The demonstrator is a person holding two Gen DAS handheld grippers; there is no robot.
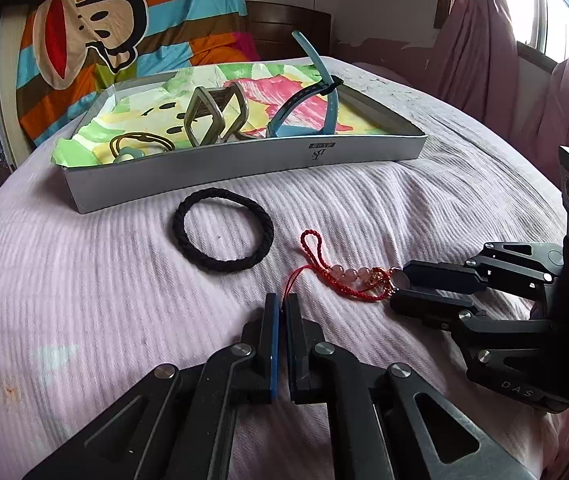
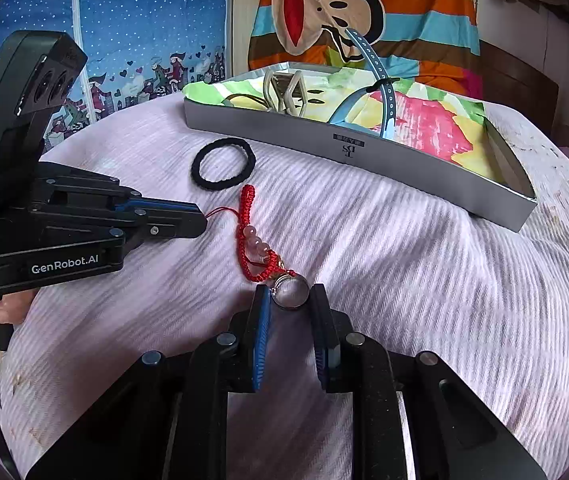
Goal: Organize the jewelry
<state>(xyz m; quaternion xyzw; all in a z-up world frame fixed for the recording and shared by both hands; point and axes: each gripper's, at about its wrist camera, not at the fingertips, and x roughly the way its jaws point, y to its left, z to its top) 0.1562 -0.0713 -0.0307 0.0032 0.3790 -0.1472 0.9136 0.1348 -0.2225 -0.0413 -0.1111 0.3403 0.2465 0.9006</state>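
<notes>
- I'm picking up the red charm [image 2: 258, 240], which lies on the pink bedspread [image 2: 384, 248] near the black hair tie [image 2: 223, 170].
- My left gripper [image 1: 282, 300] is pinched on its thin red cord.
- My right gripper [image 2: 290, 300] sits open around its ring [image 2: 291, 294], not yet clamped.
- Next, I'd judge: close, lift together, carry to the box [image 2: 344, 144].
- The charm's gold detail is too small to read.

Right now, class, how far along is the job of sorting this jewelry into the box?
Done: the blue strap, olive hair claw and brass-coloured ring piece lie in the grey box. In hand: the left tongs pinch the red cord charm by its thin loop; the open right tongs bracket its silver ring. Left: the black hair tie lies on the pink bedspread.
</notes>
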